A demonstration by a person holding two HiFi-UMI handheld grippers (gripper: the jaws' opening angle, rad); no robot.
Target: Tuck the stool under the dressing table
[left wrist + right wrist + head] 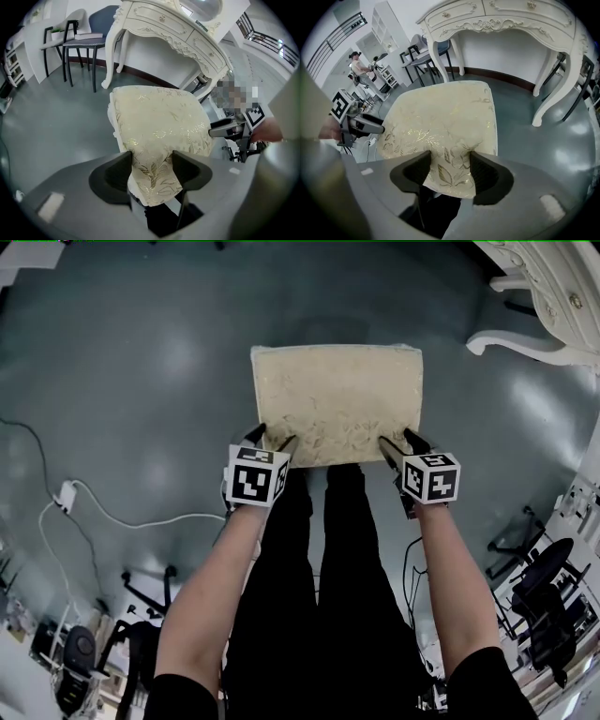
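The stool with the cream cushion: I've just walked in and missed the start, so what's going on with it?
A person stands over the stool with a gripper in each hand. The left gripper and right gripper sit at its two near corners, jaws wide apart around the padded top, apparently not clamped. The stool stands on the grey floor, clear of the white dressing table ahead, not yet tucked under.
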